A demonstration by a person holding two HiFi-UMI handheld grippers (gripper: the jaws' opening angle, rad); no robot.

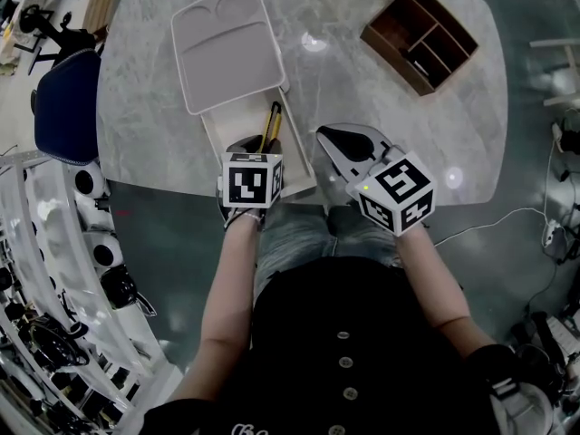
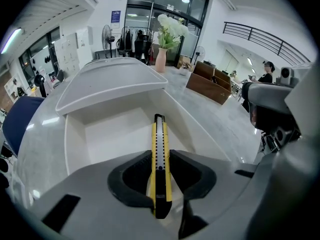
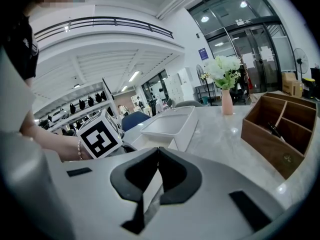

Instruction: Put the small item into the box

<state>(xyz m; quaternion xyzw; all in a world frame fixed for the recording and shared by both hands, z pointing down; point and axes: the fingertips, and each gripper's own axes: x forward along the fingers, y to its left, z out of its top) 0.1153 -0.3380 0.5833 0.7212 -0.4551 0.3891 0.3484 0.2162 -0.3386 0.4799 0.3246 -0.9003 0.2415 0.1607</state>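
Nearest the head camera, black buttoned garment (image 1: 343, 352) and bare forearms (image 1: 231, 279), each ending in a grey plastic tool with a black-and-white marker cube (image 1: 252, 179). Left hand-held gripper (image 2: 159, 156) clamped on a slim utility knife (image 2: 159, 131): yellow casing, black slider and end cap, ridged metal strip down the middle, gripped edge-on between dark matte pads. Knife pointing lengthwise out over the open white box (image 2: 107, 129), above its cavity; contact with the bottom impossible to judge. Box smooth, rectangular, rounded at the corners, with lid (image 1: 227, 53) folded back at the far side, on a pale marbled surface (image 1: 362, 98). Right hand-held gripper (image 3: 158, 151) just beside the box's right wall, jaws together, nothing between them. Farther off on the surface, brown wooden organiser (image 1: 421, 36) with open compartments, and pink vase (image 2: 161, 60) of white flowers. Blue chair (image 1: 68, 107) at the surface's left edge.
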